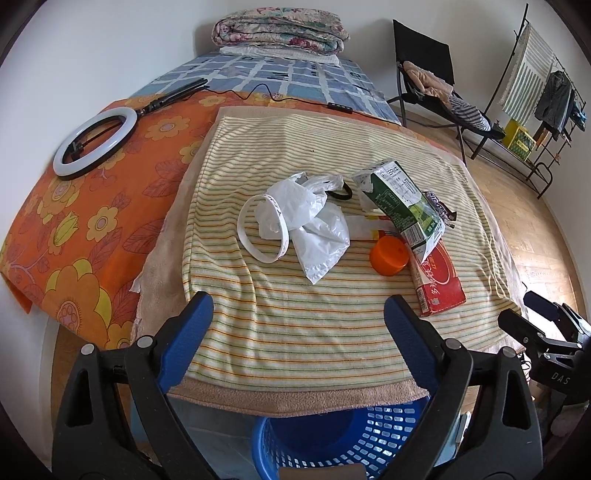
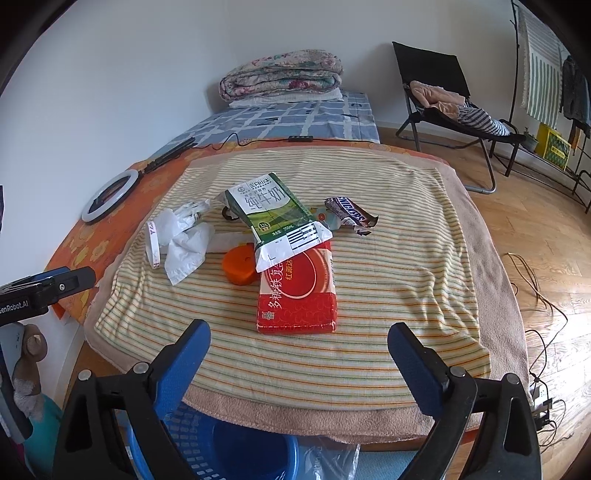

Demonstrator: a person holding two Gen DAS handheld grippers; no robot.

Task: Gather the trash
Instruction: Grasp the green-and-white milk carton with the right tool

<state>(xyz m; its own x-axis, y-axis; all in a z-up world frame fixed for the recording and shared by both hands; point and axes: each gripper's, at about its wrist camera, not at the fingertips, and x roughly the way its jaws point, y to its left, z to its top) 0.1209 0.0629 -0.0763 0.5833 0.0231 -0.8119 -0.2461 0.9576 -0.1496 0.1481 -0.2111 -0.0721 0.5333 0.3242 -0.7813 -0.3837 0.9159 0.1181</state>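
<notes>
Trash lies on a striped towel on the bed: a crumpled white plastic bag, a white paper ring, a green milk carton, a red box, an orange cap and a Snickers wrapper. A blue basket stands below the near edge. My left gripper and right gripper are open and empty, short of the trash.
A ring light with cable lies on the orange floral cloth at left. A folded quilt sits at the far end. A black chair with clothes and a drying rack stand right on wooden floor.
</notes>
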